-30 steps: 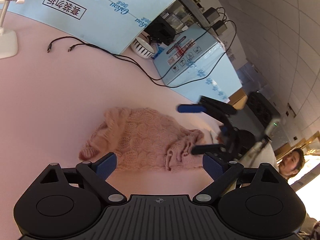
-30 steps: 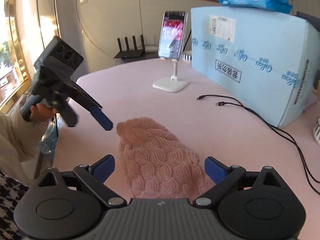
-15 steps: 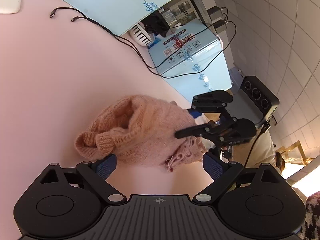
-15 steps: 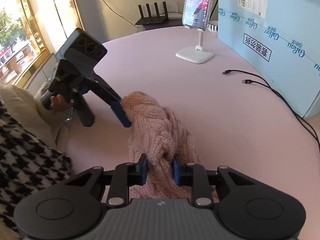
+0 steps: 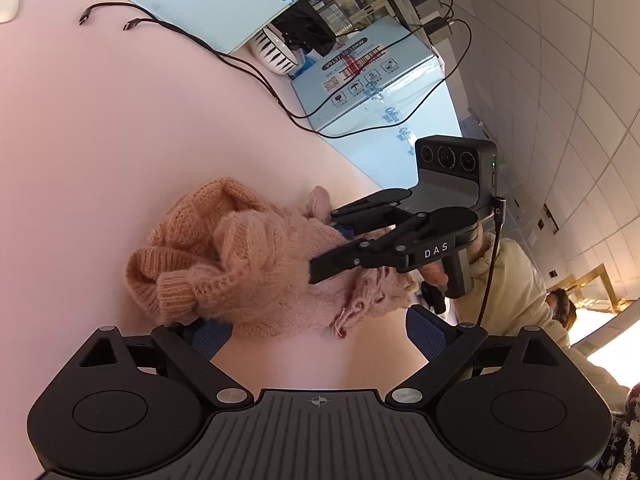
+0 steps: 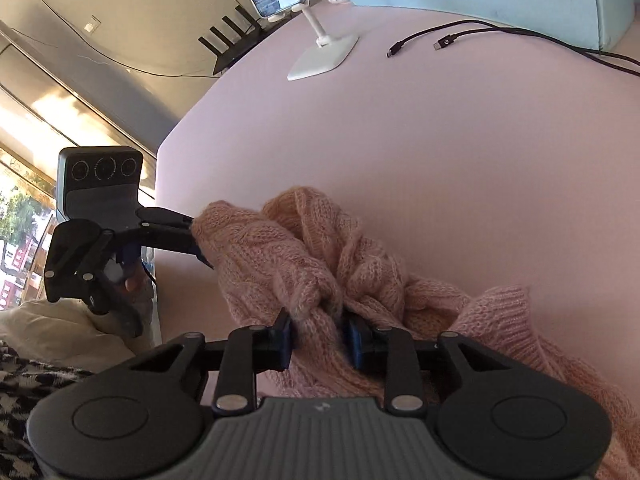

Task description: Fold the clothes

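Knitwear sits bunched between the right gripper (image 6: 319,340), whose jaws, wide a second ago, closed on a fold of the pink sweater (image 6: 320,264) and have just eased slightly, pads pressing the wool. That suggests the first fold is starting. The left gripper (image 5: 318,330) gapes open just beside the sweater's hem, holding nothing. The garment is soft, fuzzy cable-knit (ribbed cuffs), heaped on the smooth pink table (image 6: 460,152); beyond lie black cables (image 6: 480,36) and a phone stand (image 6: 320,54).
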Motion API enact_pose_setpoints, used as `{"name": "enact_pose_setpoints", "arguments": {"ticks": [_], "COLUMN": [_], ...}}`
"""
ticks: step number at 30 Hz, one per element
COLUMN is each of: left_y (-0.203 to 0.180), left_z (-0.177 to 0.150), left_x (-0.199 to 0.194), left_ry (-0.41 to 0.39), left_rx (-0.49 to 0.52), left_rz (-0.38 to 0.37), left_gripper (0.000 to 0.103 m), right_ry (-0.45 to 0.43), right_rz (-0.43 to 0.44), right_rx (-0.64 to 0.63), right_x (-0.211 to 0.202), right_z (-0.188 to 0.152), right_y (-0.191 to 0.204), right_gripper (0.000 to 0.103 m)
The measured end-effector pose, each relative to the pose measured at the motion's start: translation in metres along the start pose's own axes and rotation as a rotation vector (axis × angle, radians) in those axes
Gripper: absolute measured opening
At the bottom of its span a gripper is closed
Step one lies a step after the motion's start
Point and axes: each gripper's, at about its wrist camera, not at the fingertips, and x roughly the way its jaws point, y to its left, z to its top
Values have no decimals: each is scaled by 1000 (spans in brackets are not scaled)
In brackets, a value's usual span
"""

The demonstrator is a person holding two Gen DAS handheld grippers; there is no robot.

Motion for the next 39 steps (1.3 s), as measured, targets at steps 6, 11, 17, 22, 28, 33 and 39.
{"name": "enact_pose_setpoints", "arguments": {"ticks": [6, 11, 17, 22, 28, 33, 39], "left_y": [3, 2, 6, 5, 2, 2, 1], "left_z": [-3, -5, -5, -8, -10, -12, -13], "left_x": [10, 9, 4, 5, 7, 7, 8], "left_ry": [-9, -12, -39, -66, -77, -82, -87], "left_rx": [-13, -26, -78, -82, -79, -83, -95], "left_rz": [-11, -6, -12, -7, 8, 16, 34], "left_gripper": [95, 96, 96, 96, 96, 96, 96], "right_ry": [-172, -329, -634, -736, -753, -762, -816], "right_rz": [-51, -130, -300, -289, -269, -224, -234], "right_rx": [33, 147, 258, 356, 438, 498, 461], "right_x": [-10, -22, -61, -85, -88, -83, -89], "right_z": [-6, -13, -38, -73, -111, -153, -185], "right_y": [8, 0, -2, -8, -12, -13, -2], "right_gripper": [69, 75, 94, 95, 96, 96, 96]}}
